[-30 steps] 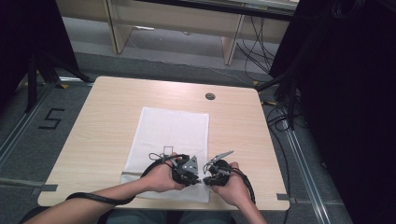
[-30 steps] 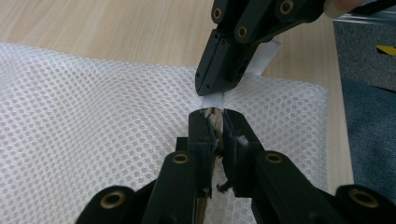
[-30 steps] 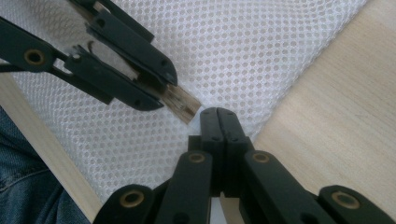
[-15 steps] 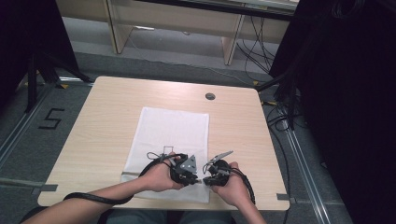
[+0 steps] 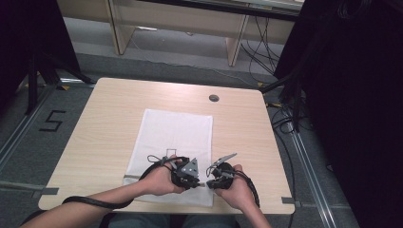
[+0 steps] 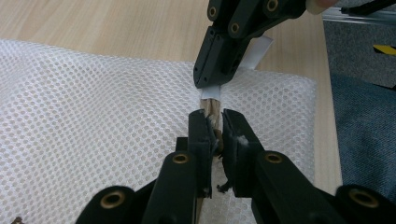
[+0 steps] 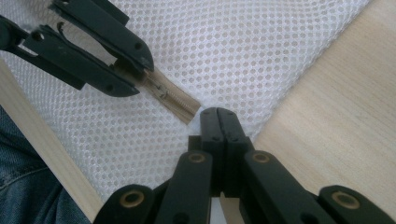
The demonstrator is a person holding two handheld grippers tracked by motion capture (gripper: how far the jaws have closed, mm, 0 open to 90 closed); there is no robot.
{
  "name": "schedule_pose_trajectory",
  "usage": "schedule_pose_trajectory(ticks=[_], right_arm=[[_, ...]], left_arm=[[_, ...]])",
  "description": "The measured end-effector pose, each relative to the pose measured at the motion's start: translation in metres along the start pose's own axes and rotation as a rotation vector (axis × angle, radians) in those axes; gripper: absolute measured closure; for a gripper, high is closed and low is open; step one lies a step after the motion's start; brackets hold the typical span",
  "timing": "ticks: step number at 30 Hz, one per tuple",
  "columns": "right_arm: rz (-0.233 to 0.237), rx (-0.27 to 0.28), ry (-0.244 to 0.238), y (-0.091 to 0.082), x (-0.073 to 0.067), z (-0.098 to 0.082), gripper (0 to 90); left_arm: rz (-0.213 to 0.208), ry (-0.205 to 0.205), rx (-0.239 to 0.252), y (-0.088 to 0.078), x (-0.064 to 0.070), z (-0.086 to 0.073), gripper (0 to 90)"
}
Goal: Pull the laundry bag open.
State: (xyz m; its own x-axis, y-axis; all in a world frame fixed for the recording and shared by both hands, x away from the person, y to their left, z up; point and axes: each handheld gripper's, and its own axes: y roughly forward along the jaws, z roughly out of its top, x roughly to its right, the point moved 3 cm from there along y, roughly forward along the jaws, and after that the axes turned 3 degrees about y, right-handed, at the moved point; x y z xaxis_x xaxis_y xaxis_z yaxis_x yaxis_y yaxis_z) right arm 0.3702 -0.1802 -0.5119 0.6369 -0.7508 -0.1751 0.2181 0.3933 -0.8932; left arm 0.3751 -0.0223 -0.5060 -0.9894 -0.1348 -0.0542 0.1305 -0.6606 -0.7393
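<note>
At the near edge of the bench (image 5: pixel 104 118), both tools work on a white mesh bag (image 5: pixel 176 135). Left tool (image 6: pixel 214 123): jaws pressed together on the beige zipper (image 7: pixel 173 99) of the bag, tan tape and metal pull visible between the pads. Right tool (image 7: pixel 218 116): jaws fully together, pinching the white end tab (image 6: pixel 258 50) and bag edge just past the zipper's end; the exact layer caught is hard to make out. In the left gripper view the right tool comes in from the top, its tips just beyond the left tool's. High view: left tool (image 5: pixel 186 173) and right tool (image 5: pixel 217 176) sit just beside each other over the bag's near right corner, each in a hand, forearms entering from below. Bag lies flat along the middle of the bench, its near edge touching the bench's near rim. Round dark grommet (image 5: pixel 214 98) sits near the far edge, well apart from the bag.
</note>
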Motion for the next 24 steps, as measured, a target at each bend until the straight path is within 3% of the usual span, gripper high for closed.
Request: schedule_pose_trajectory(ticks=[3,6,12,18,19,24], right_arm=[[0.001,-0.003,0.011,-0.0001,-0.0016,-0.0003,90.0],[-0.012,0.002,-0.011,0.0002,-0.0011,0.0002,90.0],[-0.015,-0.006,-0.006,-0.0002,-0.0024,0.0001,90.0],[-0.026,-0.002,-0.022,0.0002,-0.0022,0.0003,90.0],[-0.024,-0.004,-0.022,0.0001,-0.0021,0.0004,90.0],[-0.023,-0.015,-0.003,-0.0004,-0.0028,0.0001,90.0]], left_arm=[[-0.005,0.001,-0.002,-0.0015,-0.0008,0.0003,81.9],[-0.004,0.009,-0.003,-0.0034,-0.0015,0.0007,82.0],[-0.003,-0.014,0.01,-0.0054,-0.0006,-0.0016,82.0],[-0.004,-0.004,0.012,-0.0082,-0.0011,-0.0034,82.0],[-0.004,-0.019,0.021,-0.0084,-0.0008,-0.0035,82.0],[-0.004,-0.012,0.015,-0.0099,-0.0013,-0.005,82.0]])
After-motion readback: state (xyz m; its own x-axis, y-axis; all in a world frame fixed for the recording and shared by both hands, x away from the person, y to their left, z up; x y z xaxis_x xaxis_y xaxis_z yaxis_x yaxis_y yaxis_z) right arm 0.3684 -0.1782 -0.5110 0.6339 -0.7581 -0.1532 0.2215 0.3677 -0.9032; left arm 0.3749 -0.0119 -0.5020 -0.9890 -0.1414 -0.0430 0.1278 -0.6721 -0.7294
